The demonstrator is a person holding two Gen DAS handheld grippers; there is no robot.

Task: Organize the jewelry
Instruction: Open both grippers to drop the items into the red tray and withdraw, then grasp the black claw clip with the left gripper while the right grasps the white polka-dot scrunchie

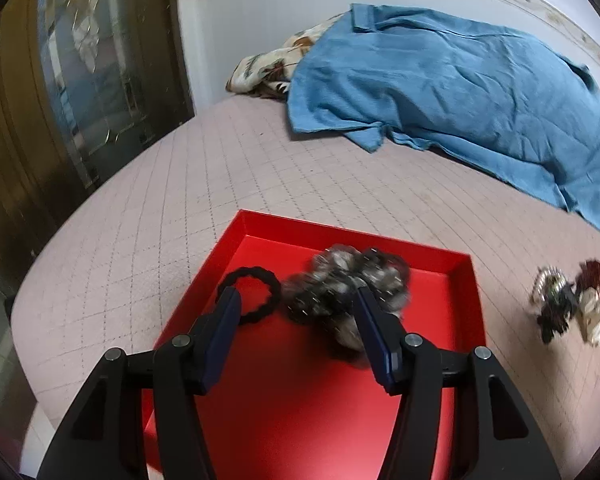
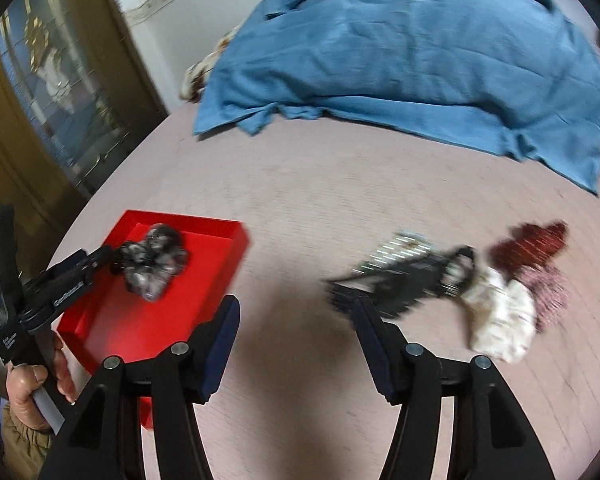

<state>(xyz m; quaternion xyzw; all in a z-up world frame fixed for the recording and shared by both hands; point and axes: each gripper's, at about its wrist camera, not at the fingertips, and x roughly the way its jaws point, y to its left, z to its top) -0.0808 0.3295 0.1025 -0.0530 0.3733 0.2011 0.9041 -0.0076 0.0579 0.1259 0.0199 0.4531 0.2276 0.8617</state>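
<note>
A red tray (image 1: 428,250) lies on the pink bed cover; it also shows in the right wrist view (image 2: 220,226). In it lie a black hair tie (image 1: 256,280) and a grey-black scrunchie (image 1: 340,288), also seen in the right wrist view (image 2: 156,264). My left gripper (image 1: 296,300) is open over the tray, its jaws wide either side of the scrunchie. My right gripper (image 2: 296,308) is open and empty above the cover, near a blurred pile: a black comb clip (image 2: 400,284), a cream scrunchie (image 2: 500,320) and a dark red scrunchie (image 2: 528,244).
A blue cloth (image 1: 460,92) covers a heap at the back of the bed. A dark wooden cabinet with glass (image 1: 80,80) stands on the left. The same pile of accessories (image 1: 572,300) lies right of the tray.
</note>
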